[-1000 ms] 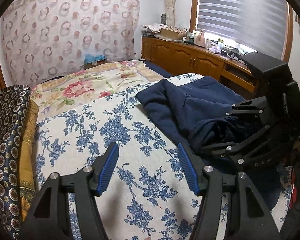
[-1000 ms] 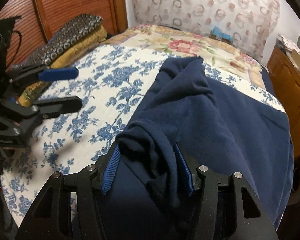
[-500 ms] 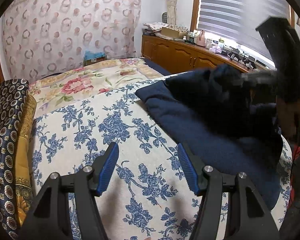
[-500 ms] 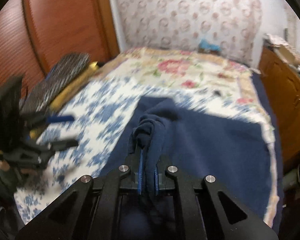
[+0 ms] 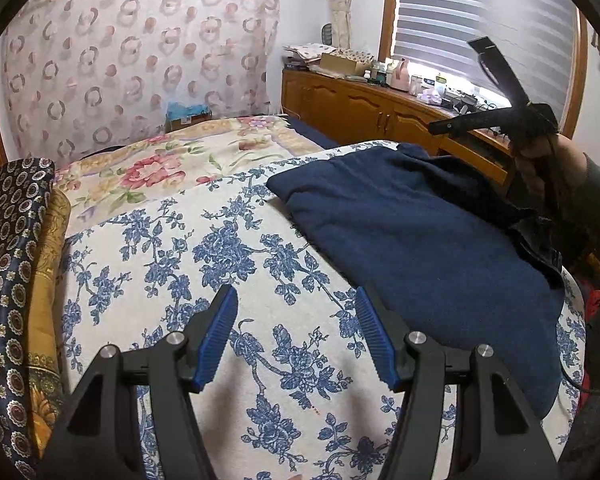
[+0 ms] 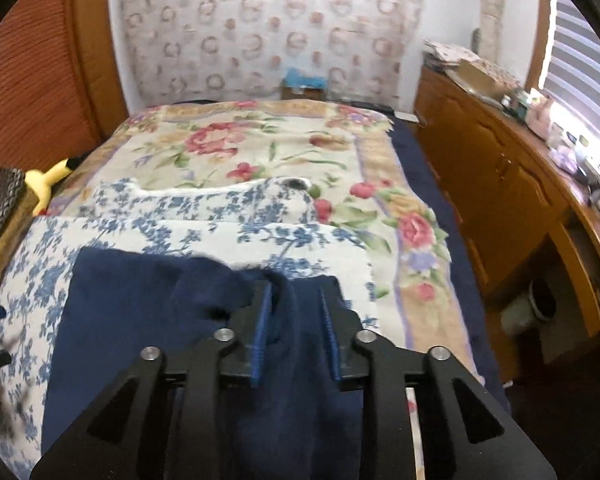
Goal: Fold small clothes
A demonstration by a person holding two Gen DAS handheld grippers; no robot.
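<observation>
A navy blue garment point(image 5: 416, 236) lies spread on the blue-flowered bed cover point(image 5: 204, 248), right of centre; it also shows in the right wrist view point(image 6: 148, 312). My left gripper point(image 5: 296, 332) is open and empty, low over the flowered cover, left of the garment's near edge. My right gripper point(image 6: 296, 332) is partly open, with a fold of the garment lying loose between its blue pads point(image 6: 262, 332). In the left wrist view the right gripper's body point(image 5: 512, 116) is raised at the garment's far right side.
A stack of folded patterned cloth point(image 5: 12, 280) lies along the bed's left edge. A rose-patterned blanket point(image 5: 172, 164) covers the far bed. A wooden cabinet point(image 5: 380, 108) with clutter runs under the window at right. A yellow toy point(image 6: 48, 180) sits at the left.
The right gripper, shut on a fold of the garment half a second ago, swung it over to the right and has opened. The garment now lies flatter. The left gripper has barely moved.
</observation>
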